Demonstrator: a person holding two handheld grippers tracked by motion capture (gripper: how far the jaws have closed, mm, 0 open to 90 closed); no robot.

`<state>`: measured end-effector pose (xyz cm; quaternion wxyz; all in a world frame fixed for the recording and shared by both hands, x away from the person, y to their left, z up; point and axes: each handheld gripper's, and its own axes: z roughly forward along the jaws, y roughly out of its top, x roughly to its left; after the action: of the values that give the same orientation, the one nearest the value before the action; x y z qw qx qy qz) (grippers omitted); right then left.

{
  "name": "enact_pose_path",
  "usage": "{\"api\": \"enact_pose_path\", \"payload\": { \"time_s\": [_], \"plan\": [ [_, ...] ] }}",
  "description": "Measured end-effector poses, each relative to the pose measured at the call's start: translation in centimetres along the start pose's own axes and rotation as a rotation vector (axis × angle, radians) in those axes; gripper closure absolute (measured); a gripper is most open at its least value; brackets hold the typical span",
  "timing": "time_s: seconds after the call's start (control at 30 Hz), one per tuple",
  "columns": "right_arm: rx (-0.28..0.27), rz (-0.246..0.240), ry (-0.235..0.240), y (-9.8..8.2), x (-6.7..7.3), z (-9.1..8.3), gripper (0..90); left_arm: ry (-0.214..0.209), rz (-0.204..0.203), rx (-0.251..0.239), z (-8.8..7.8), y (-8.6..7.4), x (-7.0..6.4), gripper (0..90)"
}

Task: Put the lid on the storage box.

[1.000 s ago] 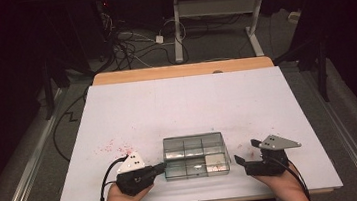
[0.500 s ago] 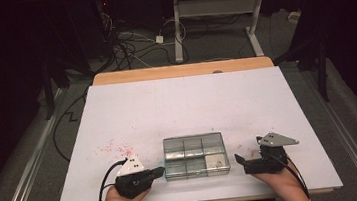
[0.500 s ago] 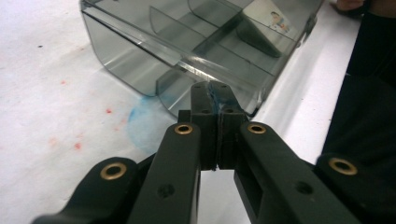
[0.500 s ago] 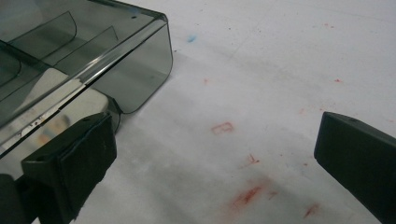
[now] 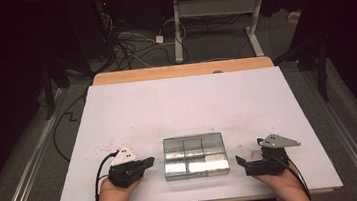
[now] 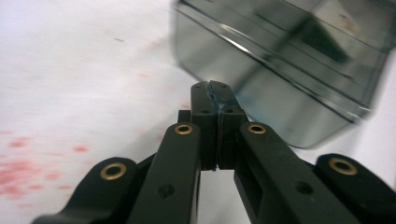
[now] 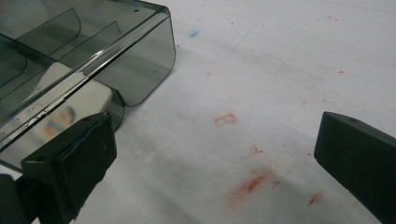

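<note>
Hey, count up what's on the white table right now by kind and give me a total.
Clear compartment box: 1
Hand-held gripper: 2, the left hand-held gripper and the right hand-held gripper
Total: 3, all on the white table

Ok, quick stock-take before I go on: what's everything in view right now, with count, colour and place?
compartment box: one, clear smoky grey plastic with dividers, near edge of the board, between the two grippers; pale contents in some cells, too blurred to name
white board: one, white with faint red marks, covers the table top
wooden table edge: one, light wood, along the far side of the board
cables: several, dark, on the floor beyond the table
desk frame: one, pale metal, far background
left hand-held gripper: one, black, left of the box, jaws shut on nothing
right hand-held gripper: one, black, right of the box, jaws open and empty
</note>
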<state>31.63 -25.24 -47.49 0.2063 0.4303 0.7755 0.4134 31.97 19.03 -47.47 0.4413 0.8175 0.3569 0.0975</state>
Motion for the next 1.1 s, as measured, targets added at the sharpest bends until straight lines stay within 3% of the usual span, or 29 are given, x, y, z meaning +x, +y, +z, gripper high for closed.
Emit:
{"api": "enact_pose_path", "payload": {
  "time_s": [0.27, 0.33, 0.43, 0.57, 0.63, 0.77, 0.87, 0.97, 1.1],
  "plan": [
    [-0.007, -0.003, 0.004, -0.1, 0.2, -0.4, 0.0, 0.094, -0.068, -0.021, -0.8, -0.1, 2.4, 87.2],
    [-0.011, 0.005, 0.008, -0.1, 0.2, -0.5, 0.0, 0.100, -0.089, -0.029, -1.0, -0.3, 2.9, 87.2],
    [-0.014, 0.005, 0.011, -0.1, 0.2, -0.5, 0.0, 0.093, -0.074, -0.020, -0.9, -0.3, 2.8, 87.0],
    [-0.013, 0.006, 0.014, -0.1, 0.2, -0.4, 0.0, 0.074, -0.046, -0.006, -0.3, -0.1, 2.2, 79.4],
    [-0.013, 0.007, 0.015, -0.1, 0.2, -0.4, 0.0, 0.063, -0.033, 0.011, 0.0, -0.1, 2.1, 71.9],
    [-0.015, 0.008, 0.016, -0.1, 0.2, -0.4, 0.0, 0.061, -0.014, 0.032, 0.4, -0.2, 1.9, 46.7],
    [-0.015, 0.006, 0.016, -0.1, 0.3, -0.4, 0.0, 0.083, 0.006, 0.038, 0.6, -0.1, 1.6, 30.8],
    [-0.013, 0.004, 0.018, -0.1, 0.3, -0.3, 0.0, 0.077, 0.004, 0.029, 0.6, 0.0, 1.6, 18.0],
    [-0.013, 0.001, 0.021, -0.1, 0.4, -0.3, 0.0, 0.050, -0.029, -0.003, 0.5, 0.2, 1.7, 5.5]
  ]
}}
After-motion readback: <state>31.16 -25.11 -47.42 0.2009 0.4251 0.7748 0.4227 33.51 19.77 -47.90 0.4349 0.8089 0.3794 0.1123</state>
